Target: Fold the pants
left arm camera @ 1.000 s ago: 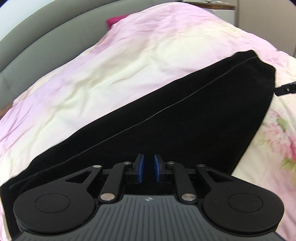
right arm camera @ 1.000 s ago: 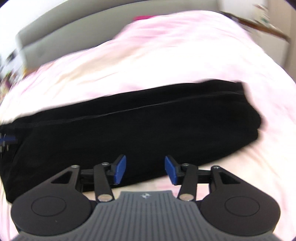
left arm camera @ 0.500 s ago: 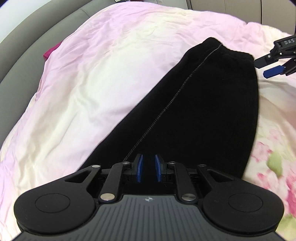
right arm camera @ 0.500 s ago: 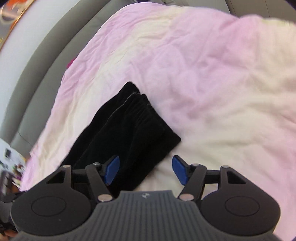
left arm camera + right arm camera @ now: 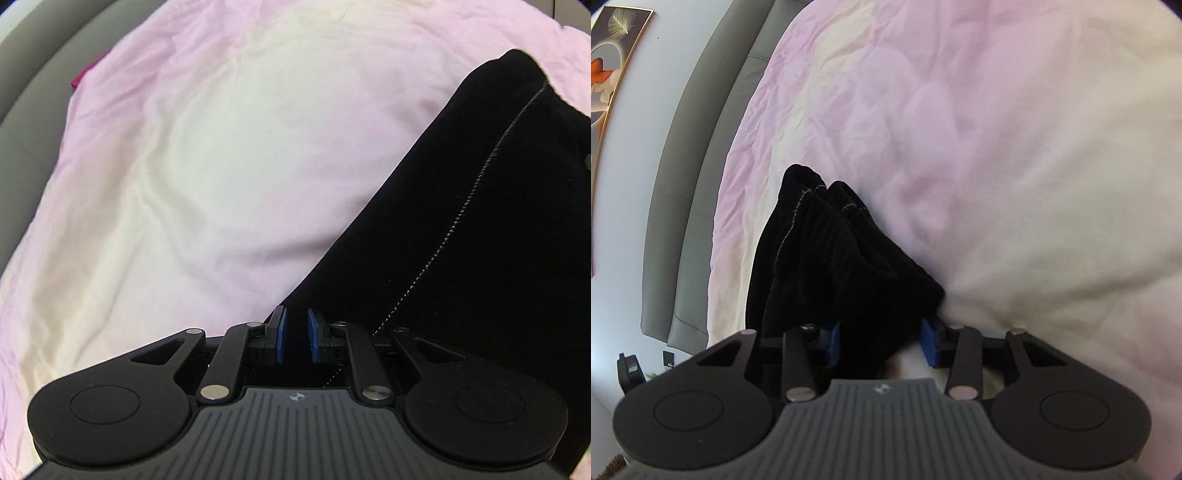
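Black pants (image 5: 461, 229) with a pale stitched side seam lie folded lengthwise on a pink and cream bed cover (image 5: 221, 147). My left gripper (image 5: 294, 336) is over the near end of the pants, its blue pads close together with a narrow gap; whether cloth is pinched there is hidden. My right gripper (image 5: 882, 341) is open, its blue pads on either side of the ribbed waistband end of the pants (image 5: 842, 266), with the cloth between the jaws.
A grey padded headboard (image 5: 694, 166) runs along the bed's far side. A framed picture (image 5: 605, 74) hangs on the wall. A magenta cloth (image 5: 83, 77) lies at the bed's far left edge.
The right gripper has moved down onto the waistband end, which now sits between its open jaws. The left view has swung left, so the pants now lie to its right.
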The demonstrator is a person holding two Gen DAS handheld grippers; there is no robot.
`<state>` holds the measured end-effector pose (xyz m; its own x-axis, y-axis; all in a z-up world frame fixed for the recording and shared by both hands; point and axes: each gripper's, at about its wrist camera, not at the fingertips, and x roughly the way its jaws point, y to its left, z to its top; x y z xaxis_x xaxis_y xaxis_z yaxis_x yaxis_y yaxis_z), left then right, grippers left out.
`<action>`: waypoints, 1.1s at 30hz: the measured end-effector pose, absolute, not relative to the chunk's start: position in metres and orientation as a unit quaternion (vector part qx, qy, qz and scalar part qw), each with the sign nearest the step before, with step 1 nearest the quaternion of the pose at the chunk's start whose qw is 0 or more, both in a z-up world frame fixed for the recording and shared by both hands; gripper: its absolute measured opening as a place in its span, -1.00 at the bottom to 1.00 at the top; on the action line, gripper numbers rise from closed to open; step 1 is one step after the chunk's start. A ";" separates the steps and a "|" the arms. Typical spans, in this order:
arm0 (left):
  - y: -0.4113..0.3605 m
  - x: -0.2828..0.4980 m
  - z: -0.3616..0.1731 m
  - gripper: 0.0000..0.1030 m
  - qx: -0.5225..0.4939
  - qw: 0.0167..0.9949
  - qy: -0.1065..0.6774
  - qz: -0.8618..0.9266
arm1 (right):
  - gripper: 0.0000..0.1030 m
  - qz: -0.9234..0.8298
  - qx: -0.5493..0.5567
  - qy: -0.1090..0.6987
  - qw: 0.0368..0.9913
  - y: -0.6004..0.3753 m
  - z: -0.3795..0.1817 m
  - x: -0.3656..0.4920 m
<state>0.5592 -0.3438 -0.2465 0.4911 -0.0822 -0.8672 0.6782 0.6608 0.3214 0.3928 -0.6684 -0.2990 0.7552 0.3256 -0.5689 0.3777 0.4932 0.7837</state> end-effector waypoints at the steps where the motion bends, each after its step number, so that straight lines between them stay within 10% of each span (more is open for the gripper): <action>1: -0.345 0.561 -0.250 -0.67 0.334 0.795 0.448 -0.234 | -0.32 -0.016 0.502 0.349 0.792 -0.668 -0.299 0.391; 33: -0.202 0.366 -0.157 -0.66 0.212 0.826 0.453 -0.259 | -0.56 0.059 0.317 0.299 0.898 -0.530 -0.080 0.410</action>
